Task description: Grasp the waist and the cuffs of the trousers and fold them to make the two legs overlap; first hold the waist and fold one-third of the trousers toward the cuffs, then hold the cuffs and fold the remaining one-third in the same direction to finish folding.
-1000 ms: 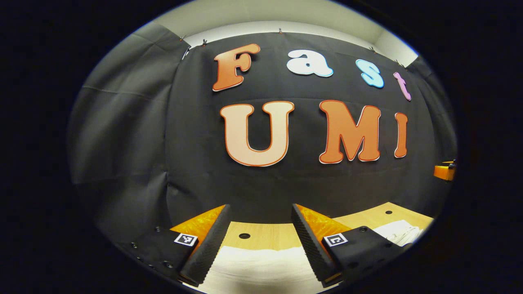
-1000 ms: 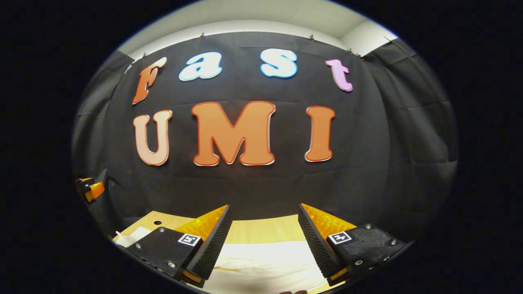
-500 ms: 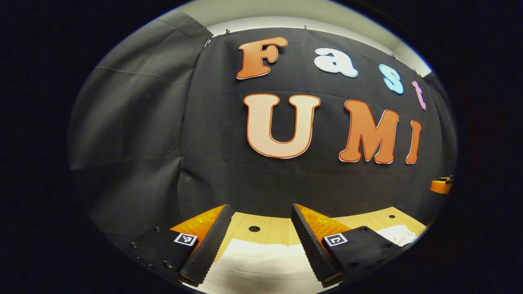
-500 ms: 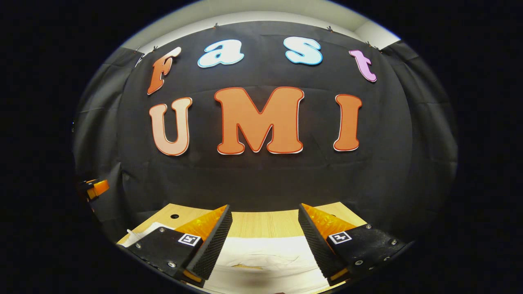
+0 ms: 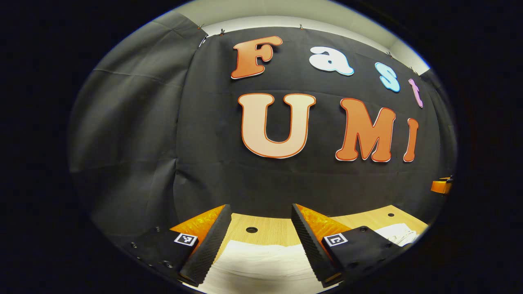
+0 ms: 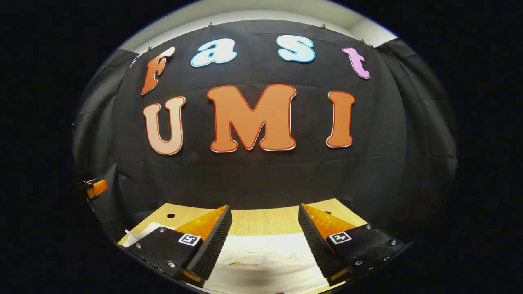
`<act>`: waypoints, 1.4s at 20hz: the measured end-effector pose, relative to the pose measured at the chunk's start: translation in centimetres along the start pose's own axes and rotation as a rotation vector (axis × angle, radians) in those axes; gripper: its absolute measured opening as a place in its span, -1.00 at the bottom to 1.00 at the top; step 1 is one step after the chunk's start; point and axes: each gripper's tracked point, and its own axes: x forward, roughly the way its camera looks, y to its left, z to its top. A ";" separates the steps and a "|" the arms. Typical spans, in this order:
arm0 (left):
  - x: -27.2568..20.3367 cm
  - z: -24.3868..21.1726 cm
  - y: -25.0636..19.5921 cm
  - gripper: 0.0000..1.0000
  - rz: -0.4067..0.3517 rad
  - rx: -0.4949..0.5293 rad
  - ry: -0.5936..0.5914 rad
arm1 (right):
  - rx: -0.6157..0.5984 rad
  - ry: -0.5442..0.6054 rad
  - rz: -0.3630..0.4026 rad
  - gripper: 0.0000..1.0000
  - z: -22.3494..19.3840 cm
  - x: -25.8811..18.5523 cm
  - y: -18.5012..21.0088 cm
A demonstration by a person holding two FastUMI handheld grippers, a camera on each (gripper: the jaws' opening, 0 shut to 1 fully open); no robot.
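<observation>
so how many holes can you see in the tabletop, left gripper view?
2. One hole sits between the left gripper's open jaws, beyond the white trousers; another hole lies far right. The cloth may hide more.

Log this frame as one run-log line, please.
left gripper: open, empty | right gripper: open, empty | trousers: on table, ungrasped

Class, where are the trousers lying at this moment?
The white trousers lie on the wooden table, below and between the open left gripper; likewise beneath the right gripper.
</observation>
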 end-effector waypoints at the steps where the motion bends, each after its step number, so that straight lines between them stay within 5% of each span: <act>1: 0.1 0.0 -0.1 0.93 -0.002 0.005 0.001 | 0.023 0.028 0.001 0.95 -0.9 -0.1 -0.2; 6: 0.3 -1.2 0.2 0.93 -0.009 0.004 0.024 | 0.290 0.201 0.005 0.94 -6.2 -0.5 -2.6; 14: 0.6 -2.2 1.3 0.93 0.016 0.008 0.045 | 0.692 0.495 -0.170 0.97 -18.6 -2.7 -9.0; 21: 0.4 -4.1 2.8 0.93 0.042 -0.020 0.086 | 0.922 0.638 -0.330 0.97 -26.5 -6.1 -13.6; 28: -0.5 -5.2 5.2 0.93 0.088 -0.014 0.113 | 0.968 0.733 -0.457 0.97 -32.0 -6.7 -16.1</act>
